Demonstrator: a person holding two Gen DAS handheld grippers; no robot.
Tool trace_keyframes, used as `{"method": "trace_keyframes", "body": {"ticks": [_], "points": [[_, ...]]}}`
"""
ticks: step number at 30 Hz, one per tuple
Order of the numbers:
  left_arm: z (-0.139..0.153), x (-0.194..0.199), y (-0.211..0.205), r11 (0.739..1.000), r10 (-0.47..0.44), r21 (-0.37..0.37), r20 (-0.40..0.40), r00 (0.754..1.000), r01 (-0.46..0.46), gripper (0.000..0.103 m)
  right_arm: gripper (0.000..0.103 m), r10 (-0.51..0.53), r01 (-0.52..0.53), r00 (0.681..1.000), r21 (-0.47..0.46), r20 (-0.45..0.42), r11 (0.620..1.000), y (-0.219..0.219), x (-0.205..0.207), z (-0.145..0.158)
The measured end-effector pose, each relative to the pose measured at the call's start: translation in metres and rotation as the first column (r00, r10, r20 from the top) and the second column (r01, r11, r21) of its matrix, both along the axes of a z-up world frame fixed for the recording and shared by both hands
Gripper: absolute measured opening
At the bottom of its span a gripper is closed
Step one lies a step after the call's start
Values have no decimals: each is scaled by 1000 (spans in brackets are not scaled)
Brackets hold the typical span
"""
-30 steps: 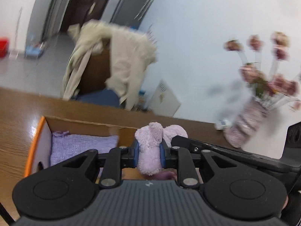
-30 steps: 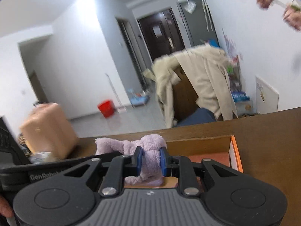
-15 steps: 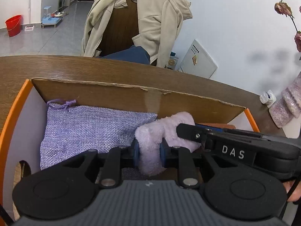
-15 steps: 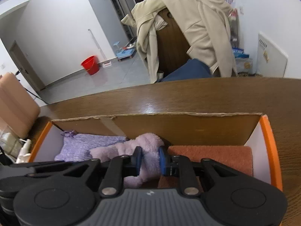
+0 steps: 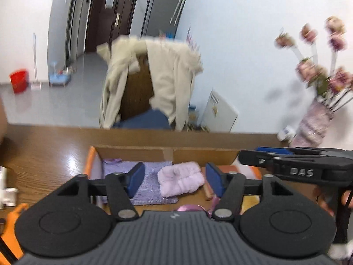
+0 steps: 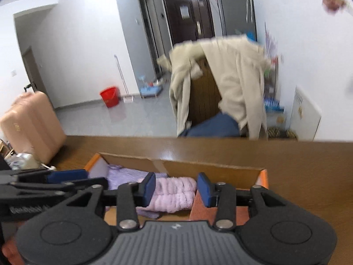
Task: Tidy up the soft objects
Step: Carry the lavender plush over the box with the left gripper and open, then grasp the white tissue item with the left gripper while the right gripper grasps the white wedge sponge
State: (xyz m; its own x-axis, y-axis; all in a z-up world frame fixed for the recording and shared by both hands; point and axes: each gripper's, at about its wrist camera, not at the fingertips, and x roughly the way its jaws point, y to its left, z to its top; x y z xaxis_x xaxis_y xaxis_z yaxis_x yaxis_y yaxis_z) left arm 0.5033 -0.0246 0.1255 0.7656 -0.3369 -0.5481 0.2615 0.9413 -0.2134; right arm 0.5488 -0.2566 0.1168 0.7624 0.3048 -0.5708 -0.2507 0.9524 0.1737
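Note:
A fluffy pale-pink folded cloth lies inside an orange-rimmed cardboard box on the wooden table, beside a lilac woven pouch. My left gripper hovers above it, jaws opening, pads clear of the cloth. In the right wrist view the same pink cloth sits between a lilac pouch and a rust-brown cloth. My right gripper is above it, jaws opening, nothing pressed between its pads. Each gripper shows at the edge of the other's view.
A vase of pink flowers stands at the table's right end. A chair draped with a beige coat is behind the table. A pink suitcase and small items sit to the left. A pink round object peeks beneath the left gripper.
Both grippers lowered the pink cloth into the box, let go of it and rose back. Their jaws now stand apart and the cloth rests in the box.

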Motion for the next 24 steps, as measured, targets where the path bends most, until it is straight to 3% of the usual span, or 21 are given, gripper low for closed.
{"method": "trace_keyframes", "body": {"ticks": [5, 10, 14, 17, 21, 24], "points": [[37, -87, 26, 999, 12, 30, 117, 993, -15, 75, 55, 6, -7, 995, 6, 99, 1000, -19, -86, 44], [42, -193, 61, 1000, 4, 4, 256, 967, -5, 95, 72, 18, -26, 975, 30, 220, 999, -36, -187, 59], [22, -271, 76, 997, 70, 2, 326, 943, -74, 101, 75, 15, -27, 961, 40, 276, 999, -44, -261, 41], [2, -317, 82, 994, 108, -21, 328, 939, -107, 102, 79, 4, -4, 945, 1, 327, 1000, -43, -312, 19], [-16, -361, 87, 989, 146, -37, 312, 939, -142, 103, 86, -30, 59, 914, -58, 405, 997, -33, -366, -11], [-26, -389, 88, 986, 157, -8, 336, 929, -164, 103, 88, -19, 62, 910, -90, 415, 994, -23, -399, -30]]}}
